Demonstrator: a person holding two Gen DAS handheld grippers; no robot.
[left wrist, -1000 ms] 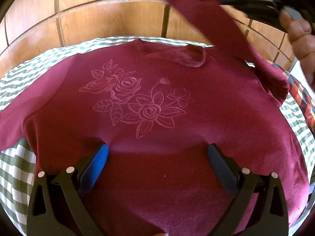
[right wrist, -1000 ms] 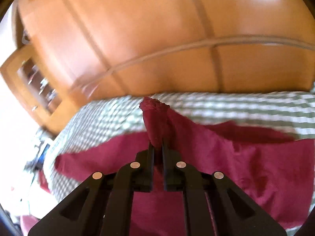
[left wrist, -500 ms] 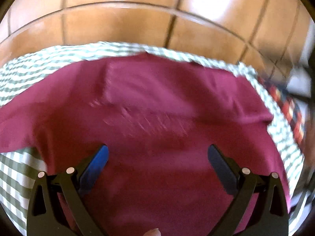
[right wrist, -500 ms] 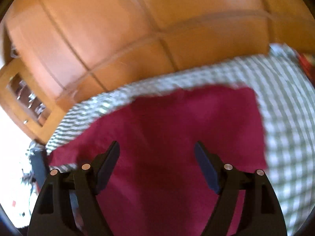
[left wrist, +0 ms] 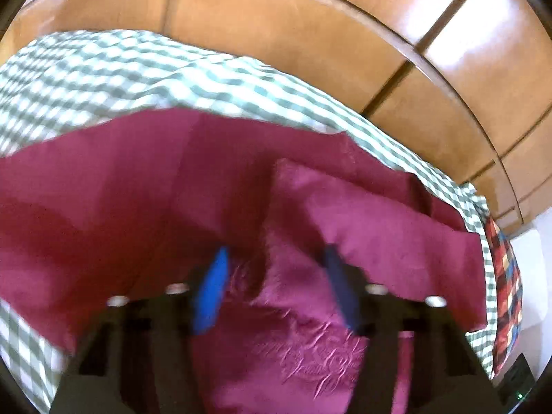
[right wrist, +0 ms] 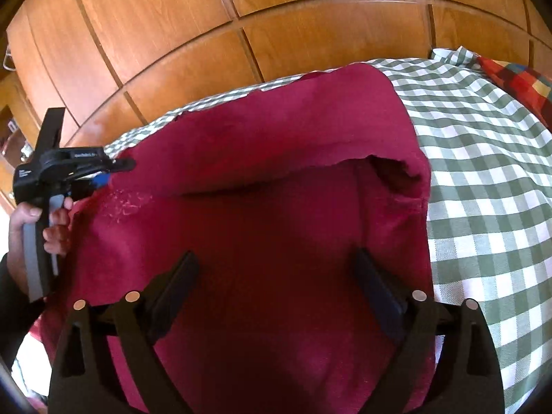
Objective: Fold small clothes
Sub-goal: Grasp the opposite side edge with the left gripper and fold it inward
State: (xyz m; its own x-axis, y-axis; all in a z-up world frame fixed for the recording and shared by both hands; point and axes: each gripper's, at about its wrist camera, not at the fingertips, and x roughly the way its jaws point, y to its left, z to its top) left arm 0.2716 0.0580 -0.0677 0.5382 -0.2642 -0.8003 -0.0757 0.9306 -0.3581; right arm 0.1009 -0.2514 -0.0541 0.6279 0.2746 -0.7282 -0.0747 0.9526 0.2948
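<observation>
From the left wrist view, blurred by motion, the left tongs (left wrist: pixel 276 276) stand with a fold of the maroon sweatshirt (left wrist: pixel 103 214) bunched between the blue pad (left wrist: pixel 210 296) and the dark pad (left wrist: pixel 339 289); the blur hides whether the pads press the cloth, so I cannot tell if they are clenched. The sweatshirt lies across a green-and-white checked bedspread (left wrist: pixel 103 69), with its embroidered flower pattern (left wrist: pixel 310 362) near the camera. A red plaid cloth (left wrist: pixel 503 276) lies at the right edge of the bed. Wooden panelling (left wrist: pixel 310 17) fills the far side.

In the right wrist view, the right tongs (right wrist: pixel 276 276) are released, spread wide above the sweatshirt (right wrist: pixel 276 241). A folded layer of the garment covers its far part, its edge running across the middle. At the far left, a hand (right wrist: pixel 41 224) holds the left tongs (right wrist: pixel 114 169) at the garment's left edge. The checked bedspread (right wrist: pixel 483 172) extends to the right.
</observation>
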